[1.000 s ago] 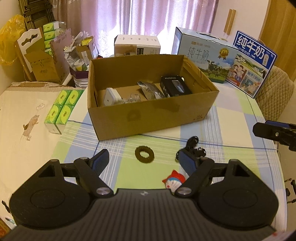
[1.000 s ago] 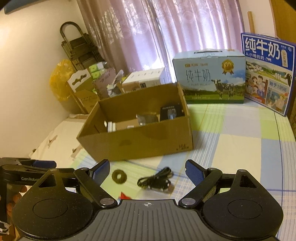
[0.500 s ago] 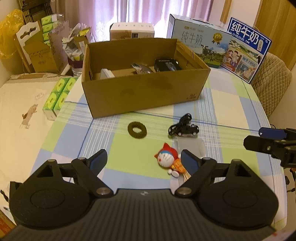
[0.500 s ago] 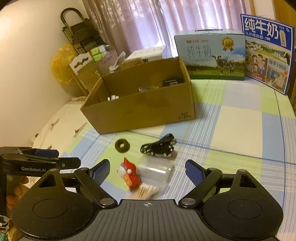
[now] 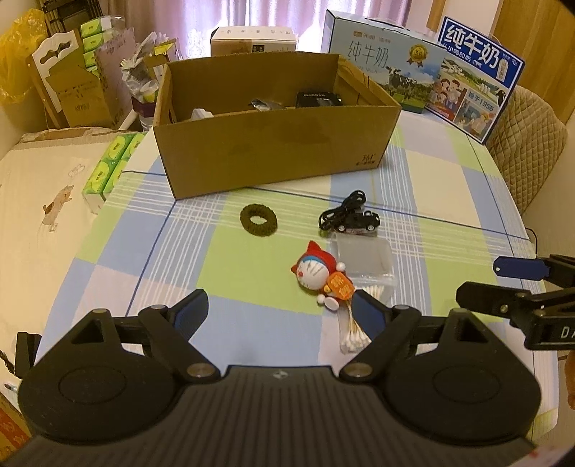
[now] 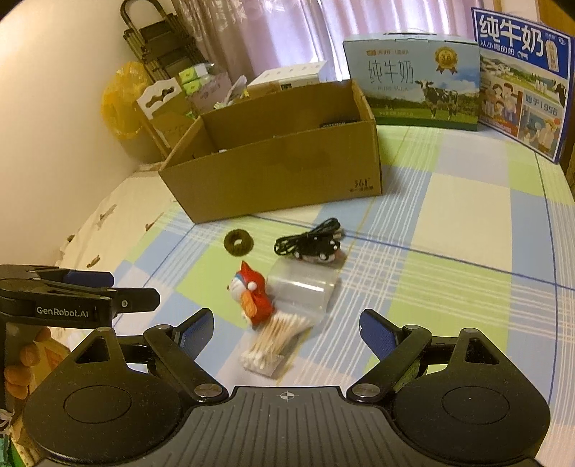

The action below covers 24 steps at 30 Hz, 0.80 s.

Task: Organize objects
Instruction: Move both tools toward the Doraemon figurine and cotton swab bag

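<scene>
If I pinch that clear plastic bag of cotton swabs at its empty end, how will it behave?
The clear plastic bag of cotton swabs looks thin and creased, so it will probably hang floppy and feel slippery. The swabs are bunched at the near end, so that end would likely sag. The red-hooded cartoon cat figurine lies against the bag and may get nudged.

Two milk cartons stand at the far edge of the counter: a pale blue one with a cow (image 6: 413,79) and a darker blue one with cartoon figures (image 6: 523,79) just beside it; behind them hang pinkish curtains (image 6: 287,32). At the left lie green tissue packs (image 5: 107,169), a yellow plastic bag (image 6: 115,100) against the wall, and a dark folded rack (image 6: 154,43); a quilted chair back (image 5: 528,140) shows at the right.
</scene>
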{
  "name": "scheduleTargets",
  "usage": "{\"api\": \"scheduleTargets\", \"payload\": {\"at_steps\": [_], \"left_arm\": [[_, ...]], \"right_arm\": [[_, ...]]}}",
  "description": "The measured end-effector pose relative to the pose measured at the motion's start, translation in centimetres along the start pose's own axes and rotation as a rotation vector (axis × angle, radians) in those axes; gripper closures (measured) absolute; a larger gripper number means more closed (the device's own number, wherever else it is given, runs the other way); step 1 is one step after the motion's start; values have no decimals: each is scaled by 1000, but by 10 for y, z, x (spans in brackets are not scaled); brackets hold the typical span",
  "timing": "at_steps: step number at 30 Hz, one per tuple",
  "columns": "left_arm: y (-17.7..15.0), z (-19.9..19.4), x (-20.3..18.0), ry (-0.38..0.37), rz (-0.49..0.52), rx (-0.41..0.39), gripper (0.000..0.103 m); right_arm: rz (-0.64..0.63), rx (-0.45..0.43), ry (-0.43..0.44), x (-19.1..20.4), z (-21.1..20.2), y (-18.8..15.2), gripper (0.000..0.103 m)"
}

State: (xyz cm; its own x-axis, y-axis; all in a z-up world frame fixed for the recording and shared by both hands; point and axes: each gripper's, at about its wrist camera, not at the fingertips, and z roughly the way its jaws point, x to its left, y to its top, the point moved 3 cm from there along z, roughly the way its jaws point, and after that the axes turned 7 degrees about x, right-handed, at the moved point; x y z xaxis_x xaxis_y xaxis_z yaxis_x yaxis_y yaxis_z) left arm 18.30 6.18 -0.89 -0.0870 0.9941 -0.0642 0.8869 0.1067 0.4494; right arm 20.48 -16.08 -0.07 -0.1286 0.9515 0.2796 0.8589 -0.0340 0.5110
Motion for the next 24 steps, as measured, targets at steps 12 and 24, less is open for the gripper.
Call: {"api": "scheduleTargets", "payload": {"at_steps": [12, 24], "left_arm": [[-13, 12, -4, 18, 3, 35, 18], [-23, 37, 0, 38, 12, 90, 18]], "right_arm": [[10, 66, -18, -1, 18, -17, 17], [6, 129, -19, 10, 47, -21, 19]]}}
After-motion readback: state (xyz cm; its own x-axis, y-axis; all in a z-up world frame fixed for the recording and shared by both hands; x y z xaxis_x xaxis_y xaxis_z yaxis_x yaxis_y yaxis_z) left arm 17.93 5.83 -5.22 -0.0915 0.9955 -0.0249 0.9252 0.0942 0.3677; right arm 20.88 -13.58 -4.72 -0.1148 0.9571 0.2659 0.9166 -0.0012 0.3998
